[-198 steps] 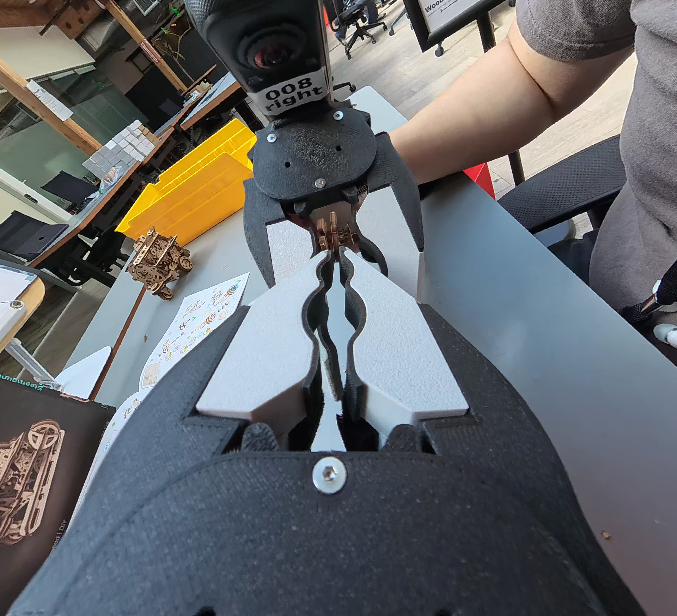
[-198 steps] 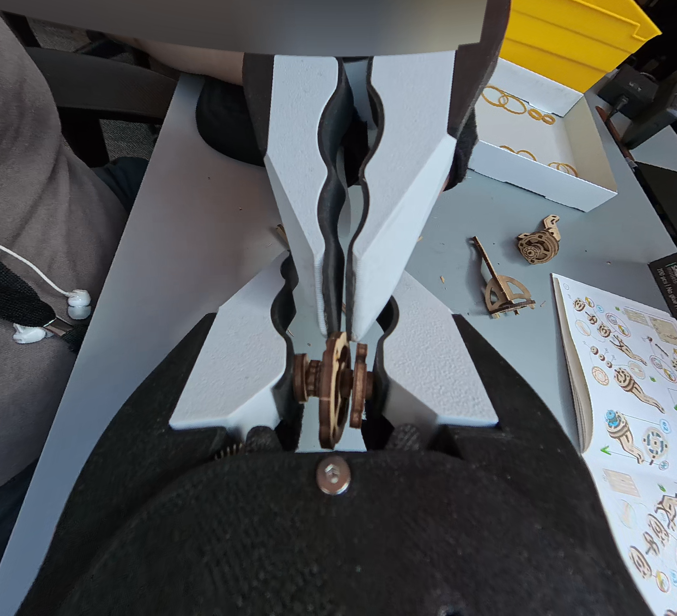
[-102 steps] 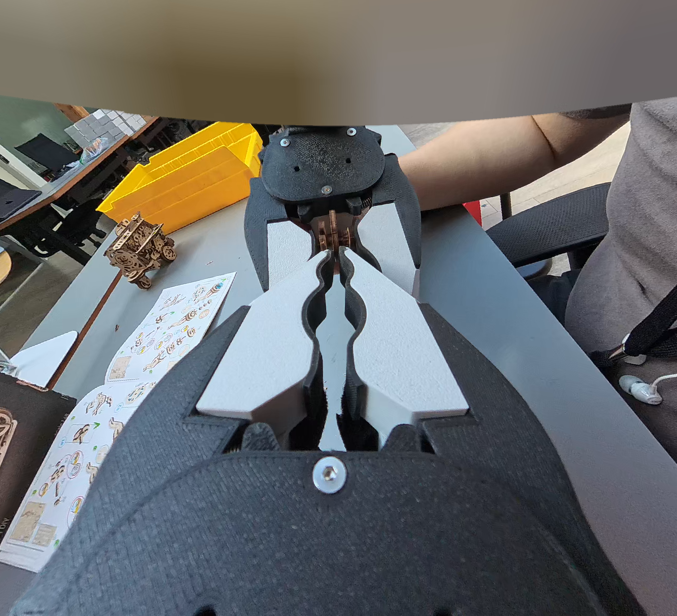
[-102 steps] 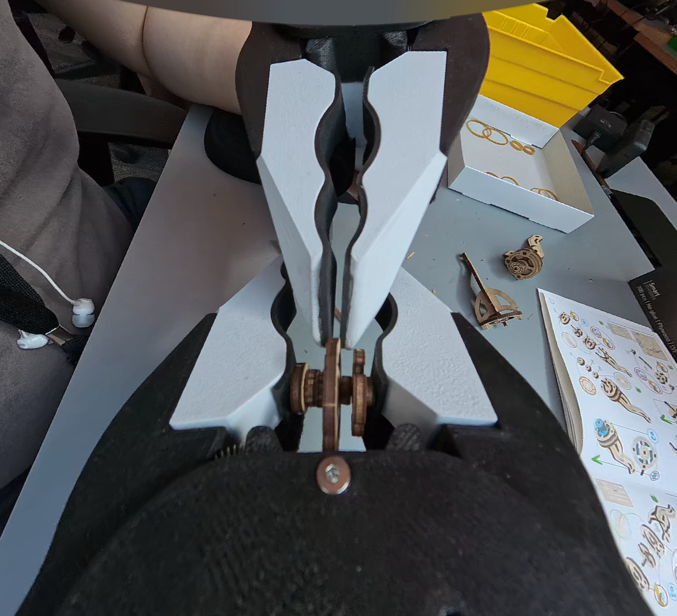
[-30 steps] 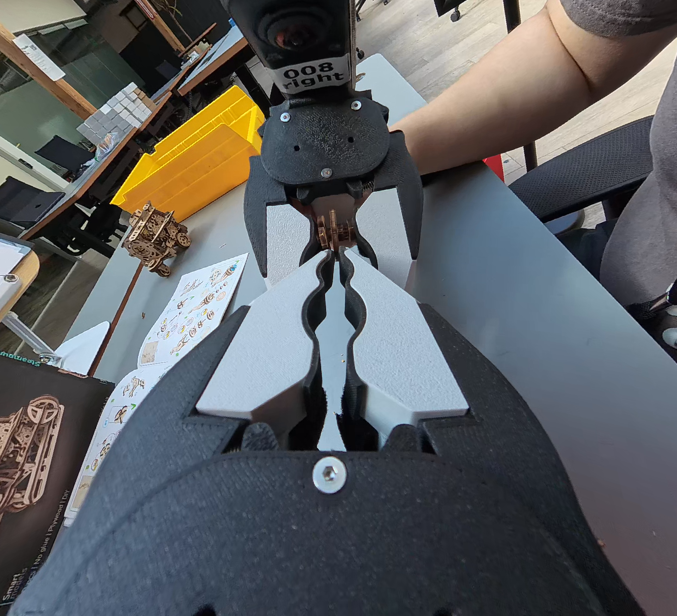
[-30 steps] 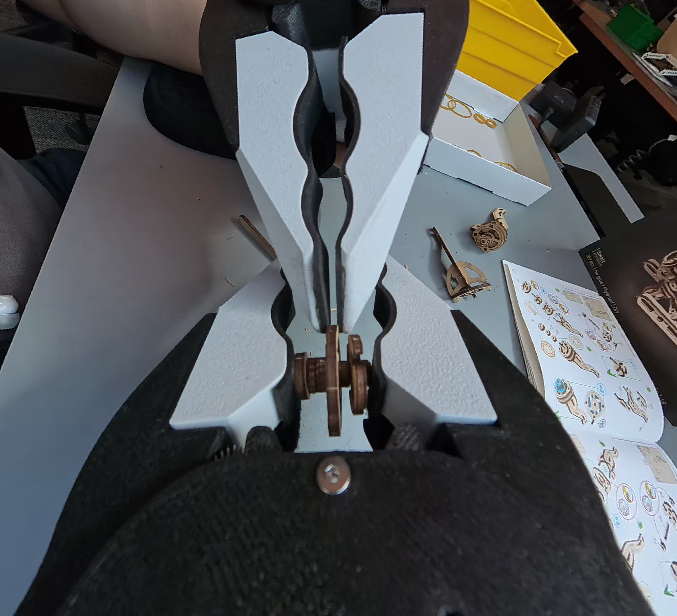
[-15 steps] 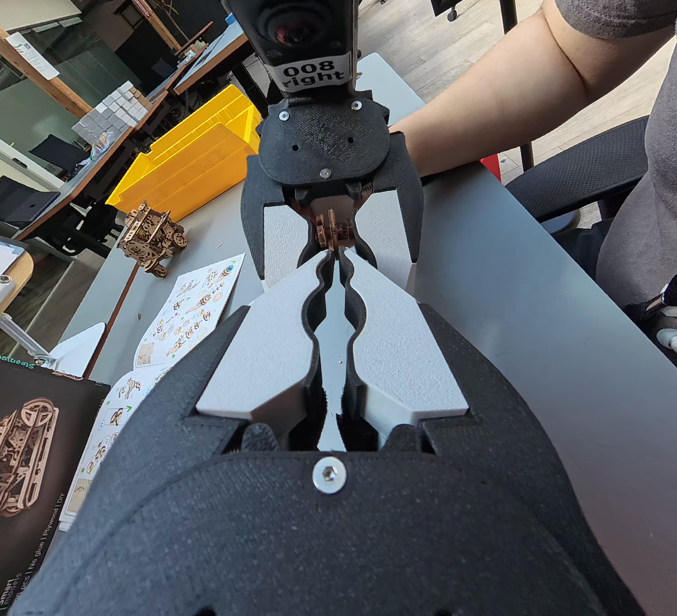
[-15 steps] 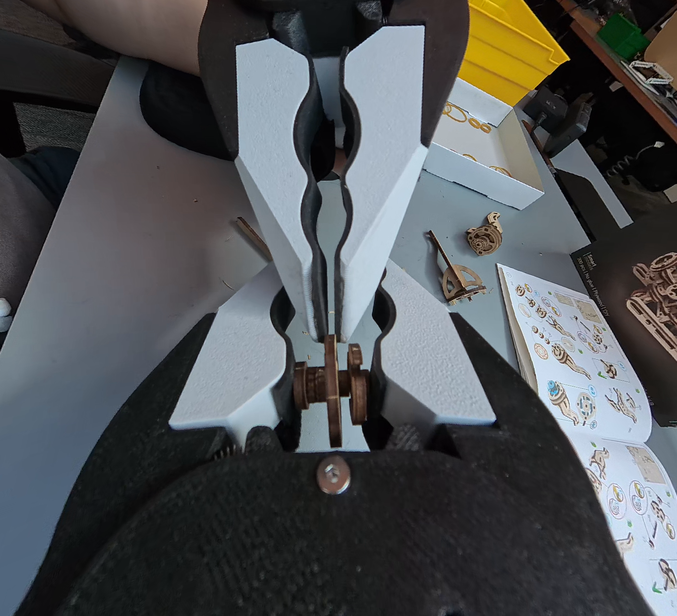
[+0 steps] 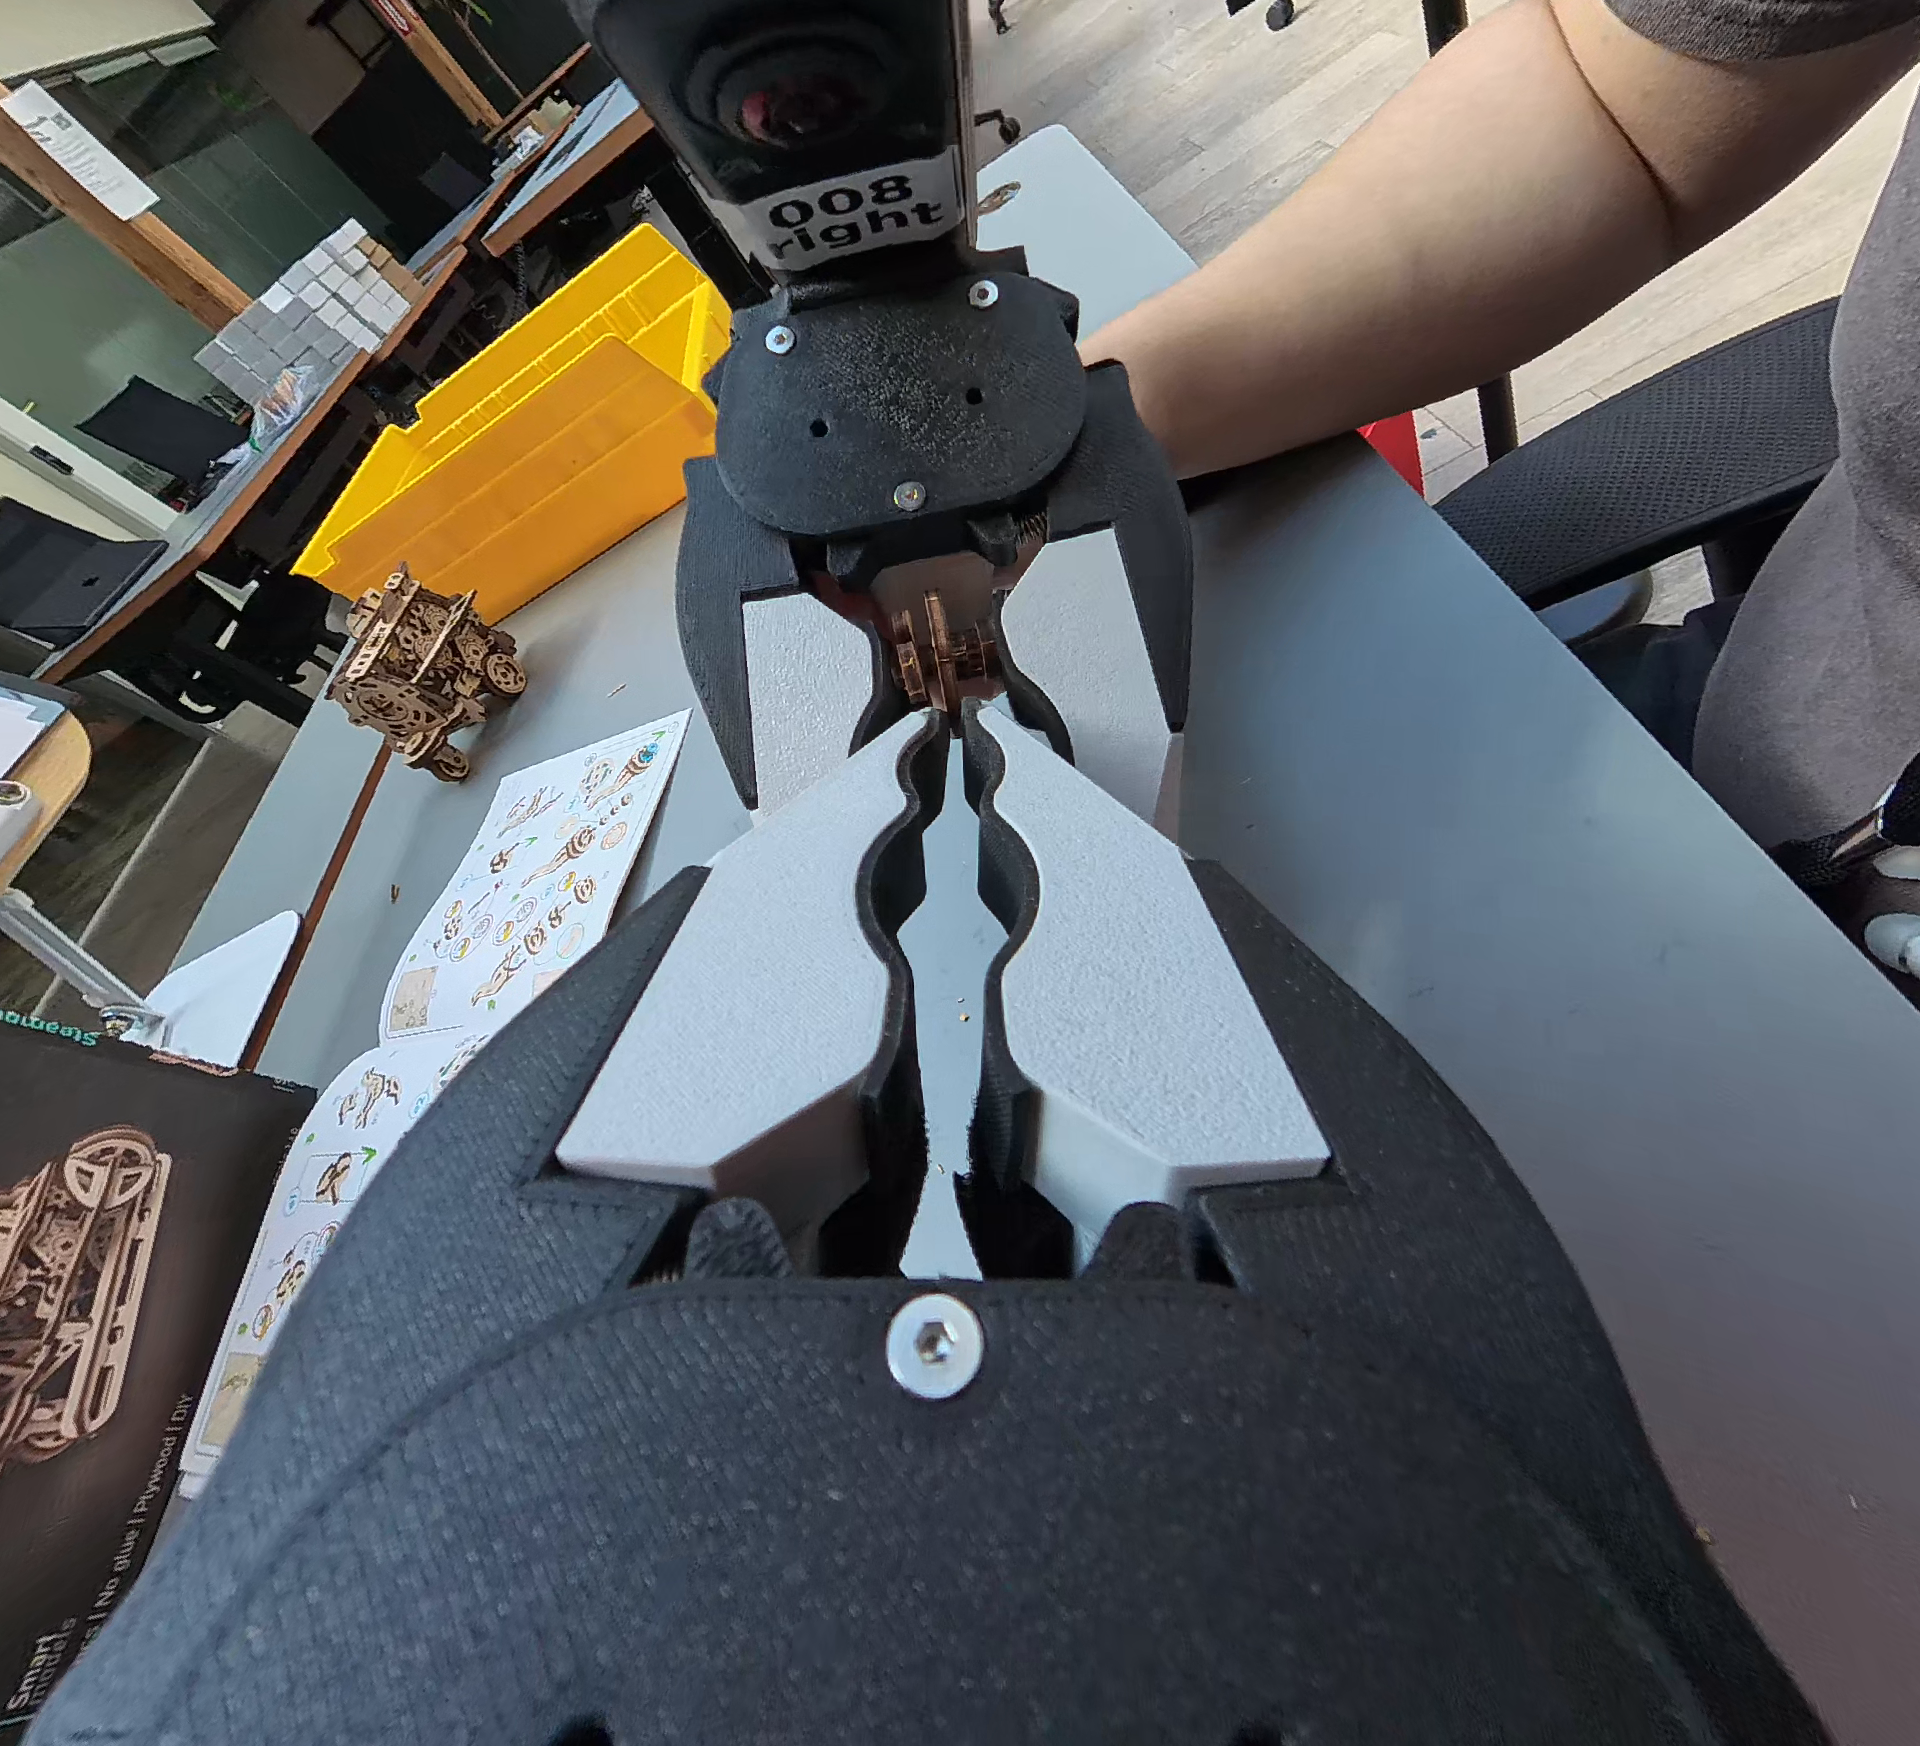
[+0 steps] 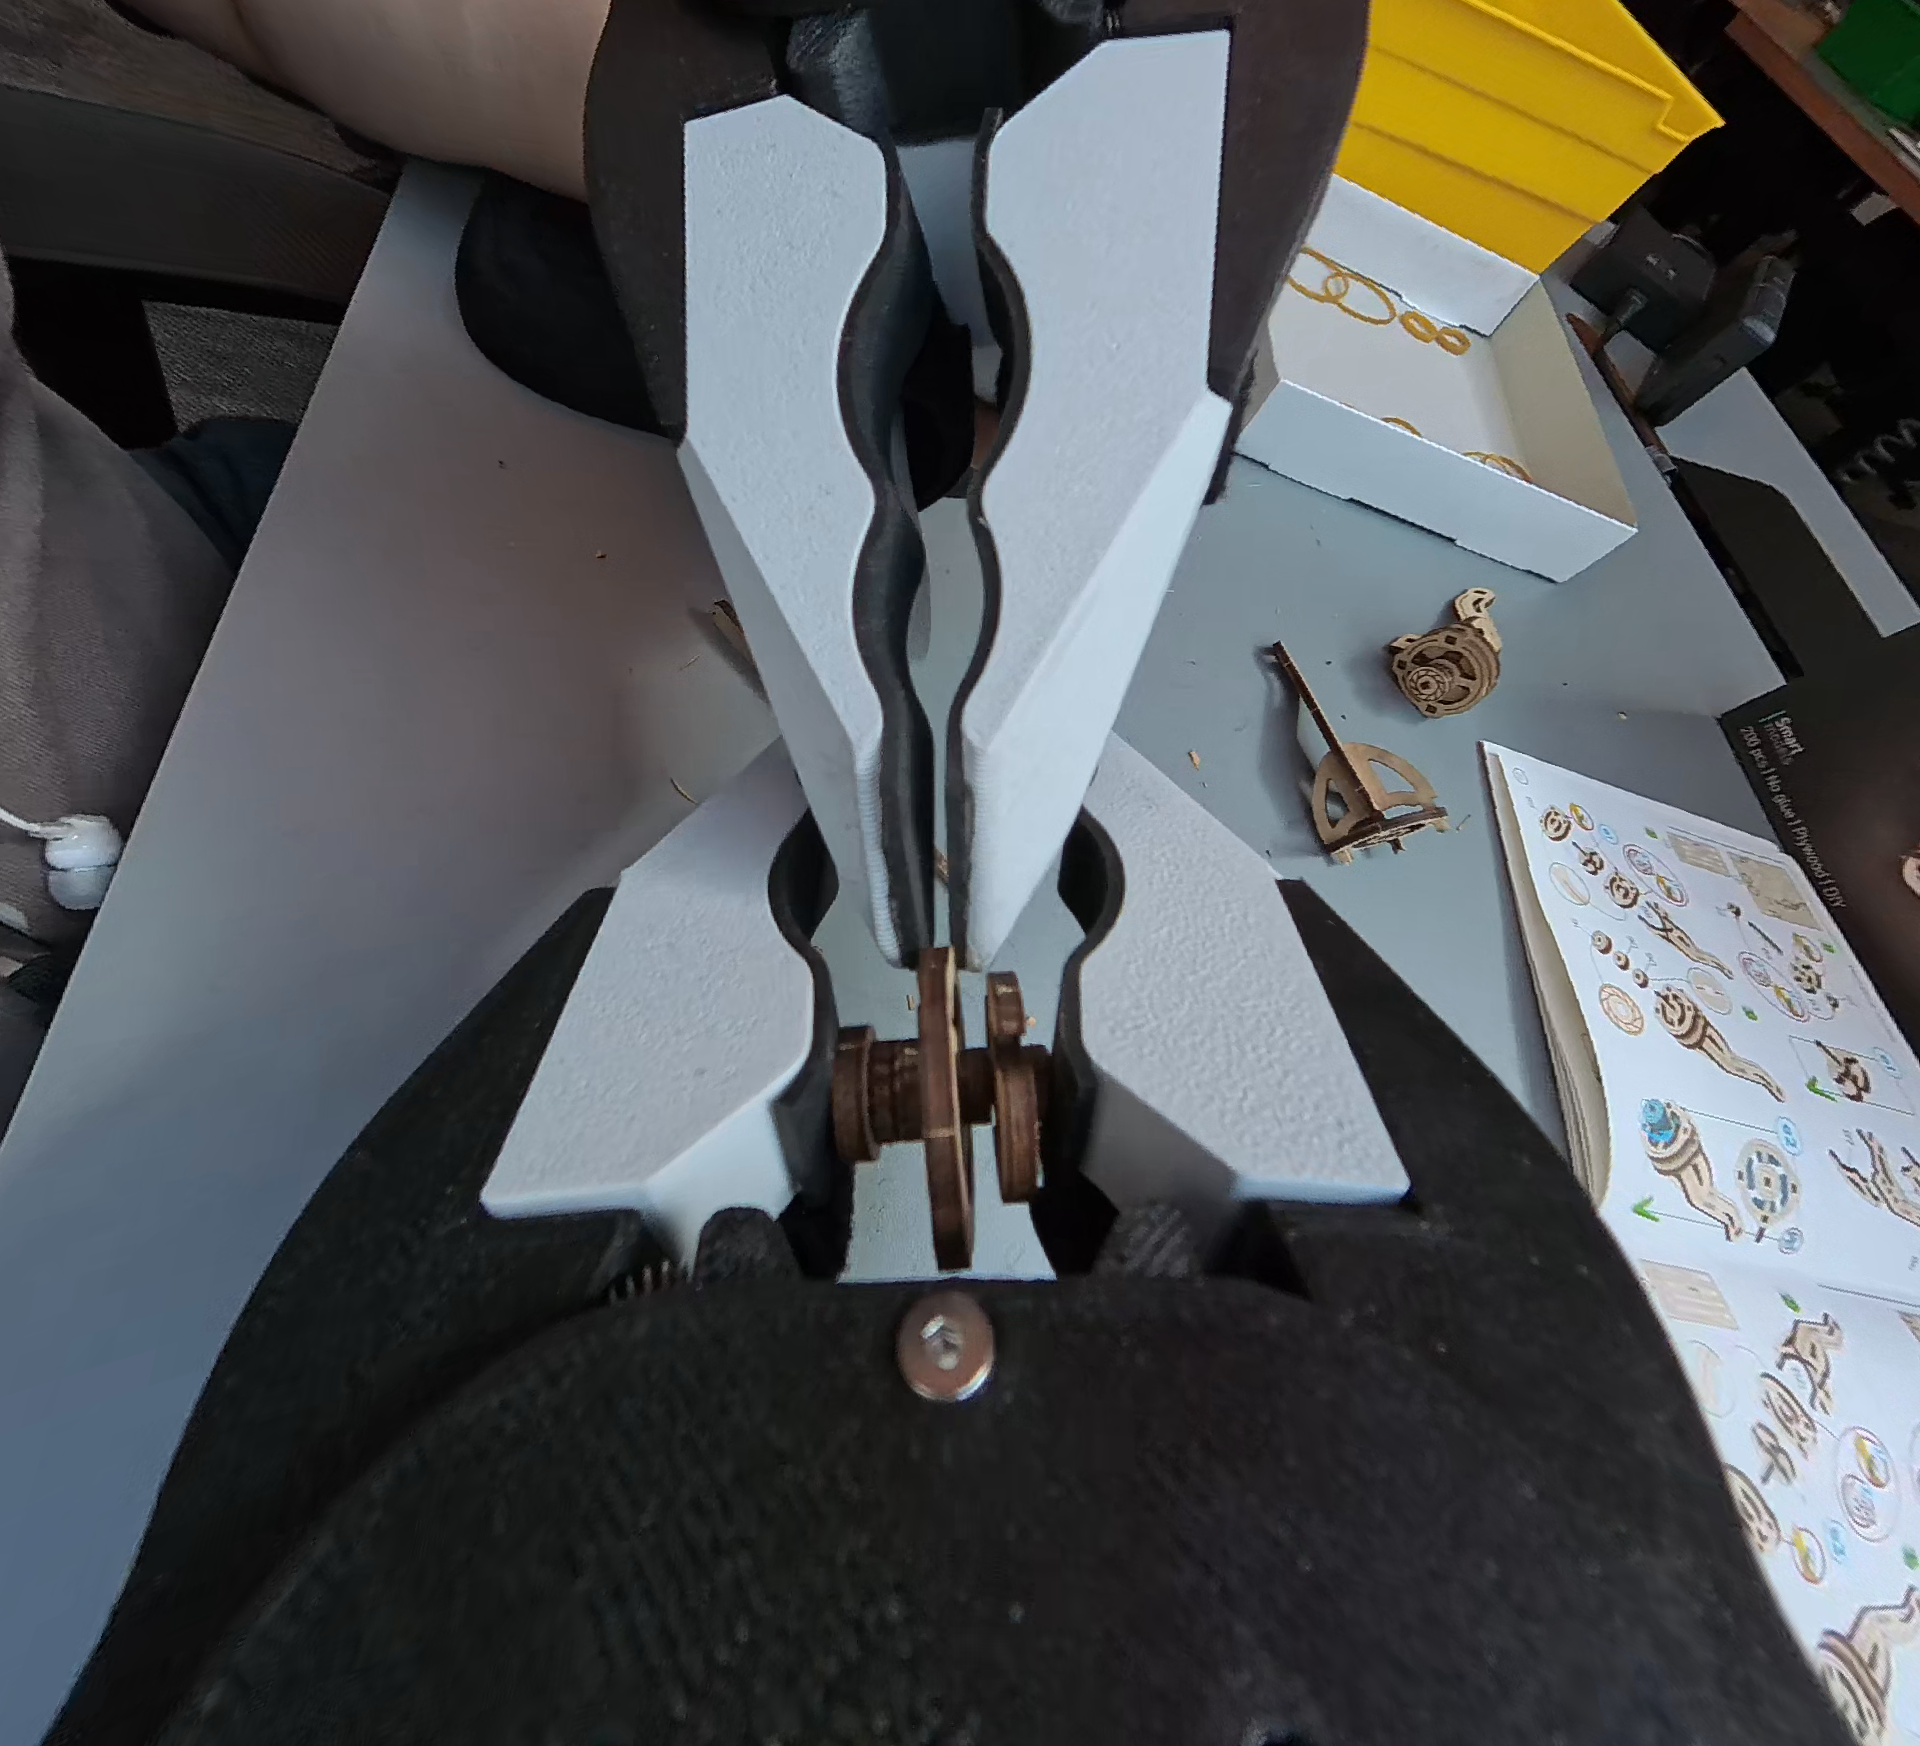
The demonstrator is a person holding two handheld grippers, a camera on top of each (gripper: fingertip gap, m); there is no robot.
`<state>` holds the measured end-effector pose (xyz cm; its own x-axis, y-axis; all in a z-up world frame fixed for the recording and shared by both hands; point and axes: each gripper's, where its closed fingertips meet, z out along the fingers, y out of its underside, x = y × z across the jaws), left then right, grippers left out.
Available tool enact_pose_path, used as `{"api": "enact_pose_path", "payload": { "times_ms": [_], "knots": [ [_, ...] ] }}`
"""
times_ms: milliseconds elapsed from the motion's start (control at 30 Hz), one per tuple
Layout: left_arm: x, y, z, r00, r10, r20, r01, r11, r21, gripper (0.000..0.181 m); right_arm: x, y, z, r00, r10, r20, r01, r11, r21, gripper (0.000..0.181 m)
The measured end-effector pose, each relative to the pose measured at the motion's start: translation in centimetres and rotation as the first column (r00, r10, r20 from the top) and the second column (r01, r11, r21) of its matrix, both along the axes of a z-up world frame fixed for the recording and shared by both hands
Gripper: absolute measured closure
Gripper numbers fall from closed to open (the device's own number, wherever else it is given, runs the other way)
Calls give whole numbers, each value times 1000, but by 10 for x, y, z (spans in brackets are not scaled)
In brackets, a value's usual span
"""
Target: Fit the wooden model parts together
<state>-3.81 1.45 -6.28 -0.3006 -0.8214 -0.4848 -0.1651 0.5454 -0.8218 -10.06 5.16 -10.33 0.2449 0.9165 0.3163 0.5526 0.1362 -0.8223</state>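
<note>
Left wrist view first: the left gripper (image 9: 951, 728) has its jaws drawn nearly together, tips pinching the edge of the big disc on a small wooden gear assembly (image 9: 940, 652). That assembly sits deep between the fingers of the right gripper (image 9: 940, 657), which faces this camera head on above the grey table (image 9: 1455, 865). Off to the left there's a finished wooden model (image 9: 421, 657) standing on the table, an open instruction booklet (image 9: 520, 896) beside it, a dark product box (image 9: 94, 1281) at the near corner and yellow bins (image 9: 520, 460) behind. A person's bare forearm (image 9: 1455, 190) runs in from the right, behind the right gripper.

Right wrist view: the right gripper (image 10: 940, 1099) is clamped on the gear assembly (image 10: 940, 1104) by the two ends of its little axle, discs upright. The left gripper's fingers (image 10: 800, 501) come in from the top, tips closed on the top rim of the large disc, though honestly the tiny gap there makes it hard to judge how firmly they bite. On the table to the right lie a fan-shaped wooden piece (image 10: 1361, 782), a round wooden subassembly (image 10: 1444, 668), a white tray (image 10: 1507, 501) with rubber bands in it, and the booklet (image 10: 1714, 1021).
</note>
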Motion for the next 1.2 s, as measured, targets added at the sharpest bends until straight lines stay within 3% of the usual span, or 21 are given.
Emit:
{"api": "enact_pose_path", "payload": {
  "times_ms": [233,400,867,1000,1100,1200],
  "knots": [
    [0,0,-1,1000,-4,-6,4,1000,0,181,3,2,-3,999,-18,43,16,999,47,137],
    [0,0,-3,1000,-7,-18,6,1000,-2,181,4,4,-5,997,-35,61,31,998,57,143],
    [0,3,-1,1000,-3,-16,2,999,-46,181,3,2,-6,998,-48,31,49,998,-39,144],
    [3,12,-1,998,33,-60,-44,981,-191,181,1,5,-2,995,-41,-93,24,985,-169,135],
    [3,23,-2,993,52,-103,-85,937,-338,181,4,13,7,987,-75,-144,55,989,-139,117],
    [2,33,-4,988,57,-145,-120,872,-475,181,15,25,14,975,-149,-163,135,987,-90,113]
  ]
}}
